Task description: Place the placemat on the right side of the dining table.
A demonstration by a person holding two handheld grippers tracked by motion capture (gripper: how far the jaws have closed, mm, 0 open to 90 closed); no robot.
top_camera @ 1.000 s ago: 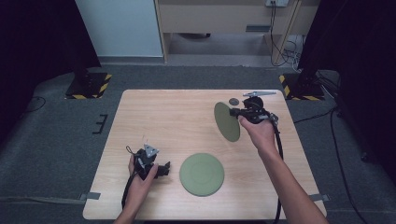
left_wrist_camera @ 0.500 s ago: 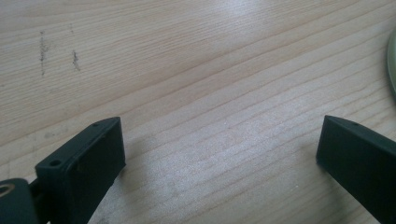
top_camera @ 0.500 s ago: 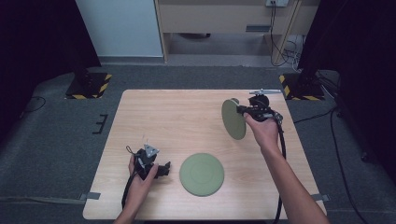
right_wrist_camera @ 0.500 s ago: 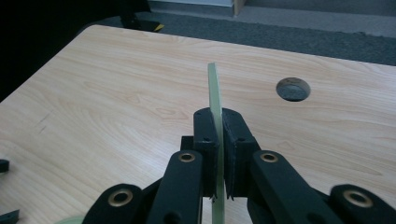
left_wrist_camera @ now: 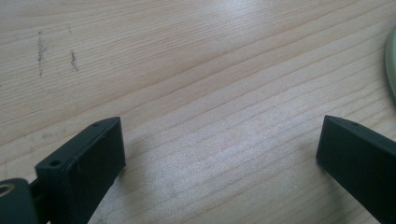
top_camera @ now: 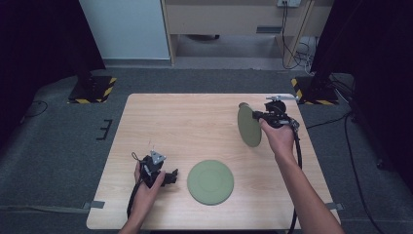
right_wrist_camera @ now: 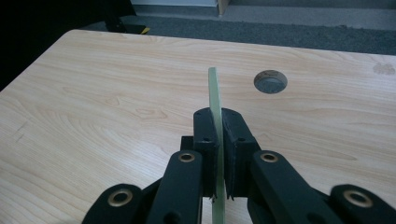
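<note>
Two round green plates are on show. One plate (top_camera: 210,181) lies flat near the table's front, and its rim (left_wrist_camera: 392,65) shows at the right of the left gripper view. My left gripper (top_camera: 168,178) rests on the wood just left of that plate, jaws wide open (left_wrist_camera: 219,140) over bare table. The other plate (top_camera: 248,126) is held up on edge above the table's right side. My right gripper (top_camera: 260,117) is shut on its rim, and the plate (right_wrist_camera: 214,93) stands edge-on between the pads (right_wrist_camera: 217,135).
A round cable hole (right_wrist_camera: 270,81) sits in the wooden table (top_camera: 185,122) beyond the lifted plate. A small metal bracket (top_camera: 281,98) is at the far right edge. Striped stand feet (top_camera: 92,90) stand on the grey floor.
The right gripper has shifted a little to the right with its plate, which now stands more upright and edge-on. The left gripper has stayed put.
</note>
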